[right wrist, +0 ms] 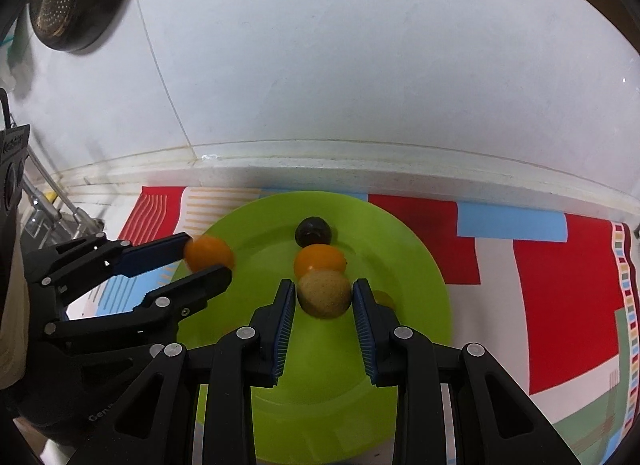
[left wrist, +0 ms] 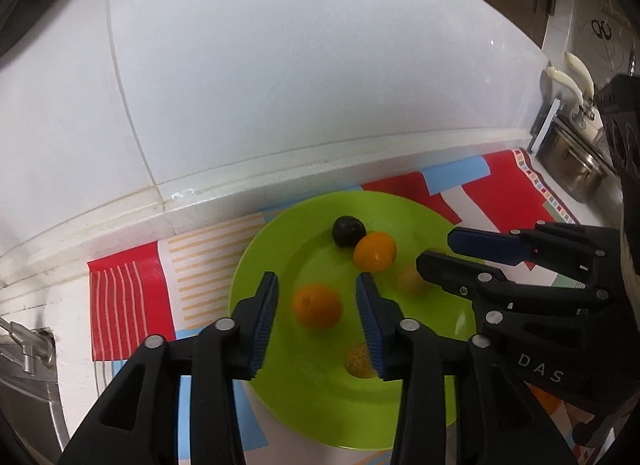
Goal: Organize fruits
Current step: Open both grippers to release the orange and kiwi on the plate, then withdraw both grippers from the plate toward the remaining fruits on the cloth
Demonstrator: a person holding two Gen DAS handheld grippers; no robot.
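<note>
A green plate (left wrist: 280,393) (right wrist: 412,257) lies on a patterned mat and holds a dark plum (left wrist: 349,231) (right wrist: 313,231), an orange (left wrist: 375,251) (right wrist: 320,259), and a small spotted yellow fruit (left wrist: 358,359). My left gripper (left wrist: 316,307) (right wrist: 206,261) is open above the plate, with a blurred orange (left wrist: 317,306) (right wrist: 209,253) between its fingers, apart from the pads. My right gripper (right wrist: 324,295) (left wrist: 434,247) is open, its fingers close on either side of a tan round fruit (right wrist: 324,293) (left wrist: 410,281); whether the pads touch it I cannot tell.
A red, white and blue mat (left wrist: 128,297) (right wrist: 560,297) covers the counter under the plate. A white tiled wall (left wrist: 280,65) stands just behind. A steel pot (left wrist: 576,173) sits at the far right, and a sink edge (left wrist: 28,349) at the left.
</note>
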